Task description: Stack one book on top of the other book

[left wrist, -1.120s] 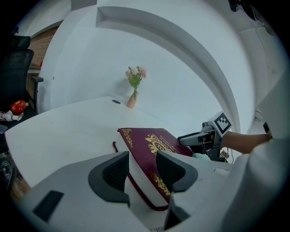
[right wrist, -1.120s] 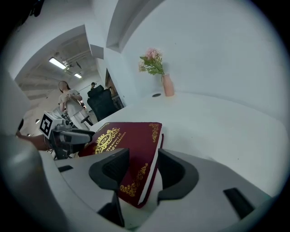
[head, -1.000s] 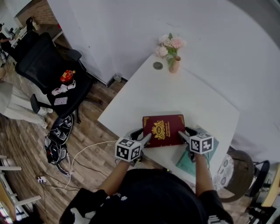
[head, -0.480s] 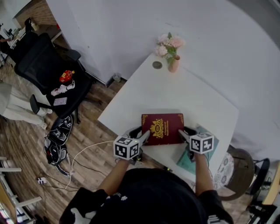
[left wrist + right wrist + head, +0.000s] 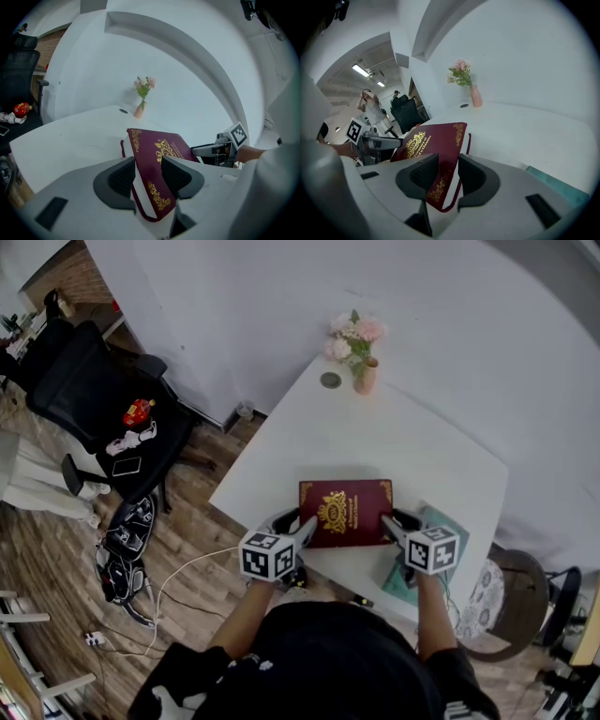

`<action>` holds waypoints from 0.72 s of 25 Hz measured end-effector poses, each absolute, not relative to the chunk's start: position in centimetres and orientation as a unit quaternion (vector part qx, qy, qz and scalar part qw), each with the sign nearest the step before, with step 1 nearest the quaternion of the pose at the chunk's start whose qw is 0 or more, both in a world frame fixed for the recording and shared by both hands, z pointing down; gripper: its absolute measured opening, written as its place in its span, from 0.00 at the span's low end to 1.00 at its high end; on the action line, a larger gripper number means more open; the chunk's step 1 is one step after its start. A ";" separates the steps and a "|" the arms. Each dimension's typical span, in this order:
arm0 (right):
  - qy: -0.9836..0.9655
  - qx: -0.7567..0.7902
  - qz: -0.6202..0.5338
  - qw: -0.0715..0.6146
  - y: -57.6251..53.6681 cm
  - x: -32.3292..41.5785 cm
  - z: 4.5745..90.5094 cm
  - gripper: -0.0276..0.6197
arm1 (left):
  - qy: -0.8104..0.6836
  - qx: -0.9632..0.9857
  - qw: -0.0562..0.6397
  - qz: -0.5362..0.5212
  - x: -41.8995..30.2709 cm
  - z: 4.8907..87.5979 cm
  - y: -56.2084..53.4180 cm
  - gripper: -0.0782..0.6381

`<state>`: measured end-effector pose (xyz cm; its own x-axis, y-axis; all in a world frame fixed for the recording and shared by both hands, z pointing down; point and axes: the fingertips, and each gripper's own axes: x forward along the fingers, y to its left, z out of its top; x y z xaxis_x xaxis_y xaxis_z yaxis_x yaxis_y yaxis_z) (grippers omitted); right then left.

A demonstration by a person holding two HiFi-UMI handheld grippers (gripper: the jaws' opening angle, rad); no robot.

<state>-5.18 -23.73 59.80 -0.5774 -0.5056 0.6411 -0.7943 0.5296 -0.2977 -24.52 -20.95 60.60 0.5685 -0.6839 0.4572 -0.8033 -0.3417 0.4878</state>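
maroon book (image 5: 345, 512), gilt title unreadable, pinched by left hand-held gripper (image 5: 298, 525) and just-closing right hand-held gripper (image 5: 395, 521).

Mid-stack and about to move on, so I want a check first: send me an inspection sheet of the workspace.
Surface: white table.
Job's things: maroon book, gripped at both near corners; teal book flat at near right edge.
Clutter: flower vase and small round disc at far corner.
Grippers: left tongs shut on maroon book; right tongs have just been closing, now shut on it.
Cables: white cable on floor.
Surroundings: office chair, stool.
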 end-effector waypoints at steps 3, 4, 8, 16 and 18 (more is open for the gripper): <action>-0.837 0.396 0.286 0.247 -23.4 -5.3 59.5 0.24 | -0.453 0.819 0.343 0.083 -24.6 60.1 -21.2 0.34; -0.837 0.398 0.285 0.245 -23.3 -5.3 59.4 0.24 | -0.452 0.820 0.341 0.083 -24.7 59.9 -21.3 0.34; -0.835 0.410 0.284 0.235 -22.9 -5.2 59.0 0.24 | -0.444 0.829 0.331 0.082 -24.7 59.1 -21.9 0.35; -0.825 0.445 0.281 0.206 -22.4 -4.2 57.8 0.24 | -0.417 0.848 0.315 0.086 -23.7 57.8 -23.2 0.34; -0.823 0.454 0.279 0.197 -22.1 -3.8 57.5 0.24 | -0.410 0.853 0.312 0.084 -23.4 57.6 -23.4 0.35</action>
<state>-3.82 -22.14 57.52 -0.5096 -0.6376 0.5777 -0.8575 0.4317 -0.2798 -23.40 -23.38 57.55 0.6488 -0.6475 0.3997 -0.7527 -0.4688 0.4622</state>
